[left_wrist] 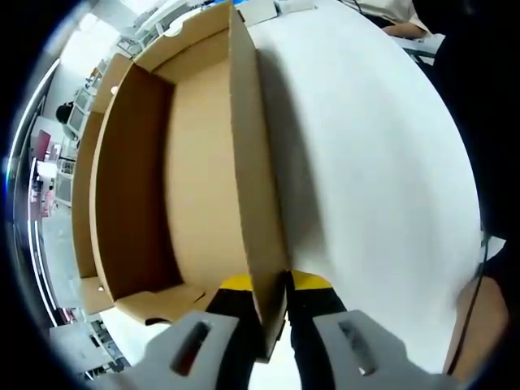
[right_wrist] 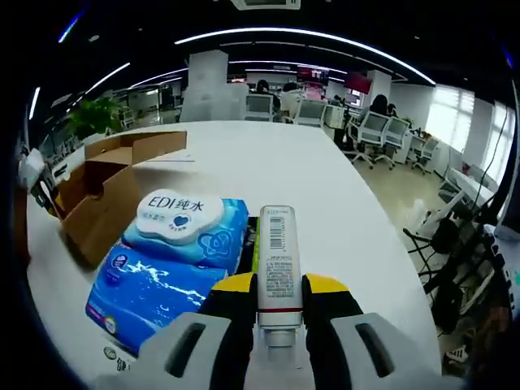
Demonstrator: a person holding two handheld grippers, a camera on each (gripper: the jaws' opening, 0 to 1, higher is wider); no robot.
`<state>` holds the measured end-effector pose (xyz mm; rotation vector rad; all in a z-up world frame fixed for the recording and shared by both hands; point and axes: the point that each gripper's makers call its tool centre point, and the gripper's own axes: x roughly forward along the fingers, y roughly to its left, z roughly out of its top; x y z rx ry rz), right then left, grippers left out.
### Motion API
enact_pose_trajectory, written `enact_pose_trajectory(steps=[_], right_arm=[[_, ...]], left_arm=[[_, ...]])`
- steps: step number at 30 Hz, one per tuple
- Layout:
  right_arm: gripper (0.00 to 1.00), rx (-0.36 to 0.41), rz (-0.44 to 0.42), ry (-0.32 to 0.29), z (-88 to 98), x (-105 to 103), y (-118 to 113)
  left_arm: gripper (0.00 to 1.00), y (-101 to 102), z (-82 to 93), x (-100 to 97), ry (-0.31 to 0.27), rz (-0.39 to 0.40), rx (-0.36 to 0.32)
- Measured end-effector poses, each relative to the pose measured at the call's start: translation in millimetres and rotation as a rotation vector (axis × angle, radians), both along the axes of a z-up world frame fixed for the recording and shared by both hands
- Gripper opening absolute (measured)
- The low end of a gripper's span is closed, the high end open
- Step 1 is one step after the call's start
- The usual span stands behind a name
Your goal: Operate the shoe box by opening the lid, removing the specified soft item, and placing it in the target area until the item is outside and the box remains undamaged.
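The open brown cardboard shoe box lies on the white table, and the inside that I can see holds nothing. My left gripper is shut on one upright cardboard panel of the box, seen edge-on between the yellow-tipped jaws. In the right gripper view the same box stands at the left. Beside it lies a blue soft pack of wet wipes with a white flap lid. My right gripper is shut on a white tube with a barcode, held just right of the pack.
The white table stretches far ahead of the right gripper. Office chairs and desks stand beyond it. A person's arm shows at the lower right of the left gripper view, and shelving lies beyond the box.
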<state>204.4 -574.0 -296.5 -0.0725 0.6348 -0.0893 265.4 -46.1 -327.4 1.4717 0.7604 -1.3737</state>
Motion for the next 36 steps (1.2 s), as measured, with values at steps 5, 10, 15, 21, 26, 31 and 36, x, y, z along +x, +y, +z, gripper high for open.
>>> enact_pose_trajectory(steps=[5,10,15,21,26,31,36], right_arm=[[0.21,0.015,-0.019,0.022,-14.5,-5.5,-8.8],[0.21,0.01,-0.016,0.055,-25.4,-10.2,-8.2],[0.21,0.004,-0.004,0.083,-34.3,-13.2,-6.5],[0.21,-0.004,0.008,0.116,-43.0,-14.6,-7.4],[0.21,-0.002,0.009,0.116,-43.0,-14.5,-6.5],[0.21,0.004,0.009,0.11,-42.6,-14.6,-6.6],[0.22,-0.001,0.012,0.107,-42.3,-15.4,-6.7]], left_arm=[[0.1,-1.5,-0.2,-4.8,-0.001,0.0,0.001],[0.1,-2.7,-0.3,-8.1,-0.003,0.001,0.004],[0.11,-3.3,-0.5,-9.1,-0.003,0.001,0.005],[0.11,-4.3,-0.8,-10.9,-0.004,0.002,0.007],[0.1,-4.1,-1.0,-10.8,-0.004,-0.006,0.009],[0.1,-3.7,-1.0,-8.8,-0.003,-0.004,0.009],[0.1,-3.2,-1.0,-5.9,-0.004,-0.003,0.01]])
